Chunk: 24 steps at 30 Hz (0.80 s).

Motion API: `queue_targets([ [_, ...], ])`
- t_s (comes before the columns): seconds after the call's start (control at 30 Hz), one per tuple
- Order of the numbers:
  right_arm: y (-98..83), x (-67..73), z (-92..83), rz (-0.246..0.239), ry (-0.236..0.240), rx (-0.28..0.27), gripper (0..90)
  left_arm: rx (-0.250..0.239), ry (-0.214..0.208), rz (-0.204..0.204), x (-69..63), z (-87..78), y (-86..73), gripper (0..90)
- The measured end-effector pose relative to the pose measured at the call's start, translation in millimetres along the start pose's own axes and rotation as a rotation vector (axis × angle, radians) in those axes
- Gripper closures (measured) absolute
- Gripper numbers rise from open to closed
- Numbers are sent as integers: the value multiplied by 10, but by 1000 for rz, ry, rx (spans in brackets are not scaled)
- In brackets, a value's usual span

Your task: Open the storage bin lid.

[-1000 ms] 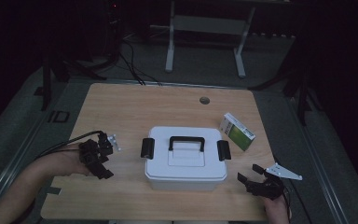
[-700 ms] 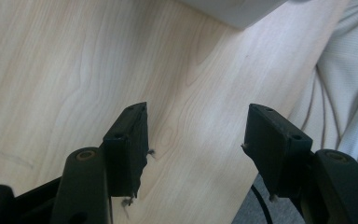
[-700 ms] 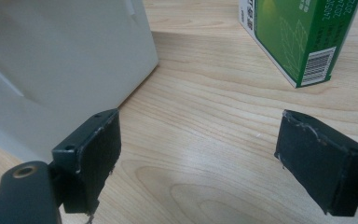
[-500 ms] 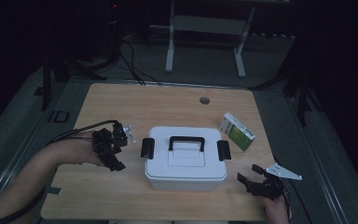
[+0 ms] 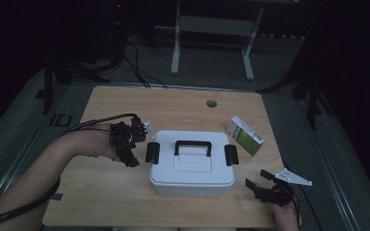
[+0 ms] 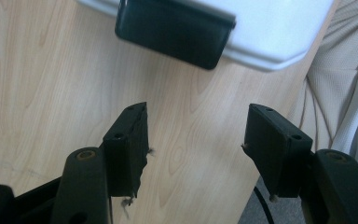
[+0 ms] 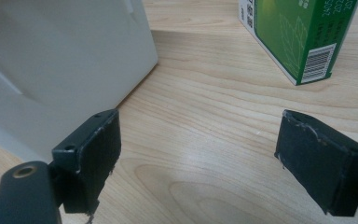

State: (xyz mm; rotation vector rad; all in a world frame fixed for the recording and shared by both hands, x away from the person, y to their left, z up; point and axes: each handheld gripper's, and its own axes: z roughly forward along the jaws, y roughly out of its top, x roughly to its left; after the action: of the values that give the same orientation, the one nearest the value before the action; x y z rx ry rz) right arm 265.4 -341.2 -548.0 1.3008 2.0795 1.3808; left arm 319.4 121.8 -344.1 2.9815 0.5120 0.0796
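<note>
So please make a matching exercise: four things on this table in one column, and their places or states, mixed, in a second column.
Things:
1. white box
2. green carton
3. left gripper
4. right gripper

Places or states:
A. open, low at the table's near right corner
B. open, beside the box's left latch
C. middle of the table, lid on, black handle on top
D. right of the box, towards the far side

Pairs: 1-C, 2-D, 3-B, 4-A

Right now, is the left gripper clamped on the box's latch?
No. The left gripper stands open over bare table, short of the latch on the box.
</note>
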Motion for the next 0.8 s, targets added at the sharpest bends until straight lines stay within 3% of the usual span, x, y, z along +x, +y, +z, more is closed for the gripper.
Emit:
queue_targets([
  [0.23, -3, 6, 8, -3, 3, 2, 138, -16, 3, 31, 8, -30, 233, 401],
  [0.5, -2, 5, 1, -4, 10, -5, 137, -31, 35, 97, -20, 23, 520, 401],
  [0.8, -1, 2, -5, -4, 13, -5, 137, -27, 42, 126, 30, 26, 761, 401],
])
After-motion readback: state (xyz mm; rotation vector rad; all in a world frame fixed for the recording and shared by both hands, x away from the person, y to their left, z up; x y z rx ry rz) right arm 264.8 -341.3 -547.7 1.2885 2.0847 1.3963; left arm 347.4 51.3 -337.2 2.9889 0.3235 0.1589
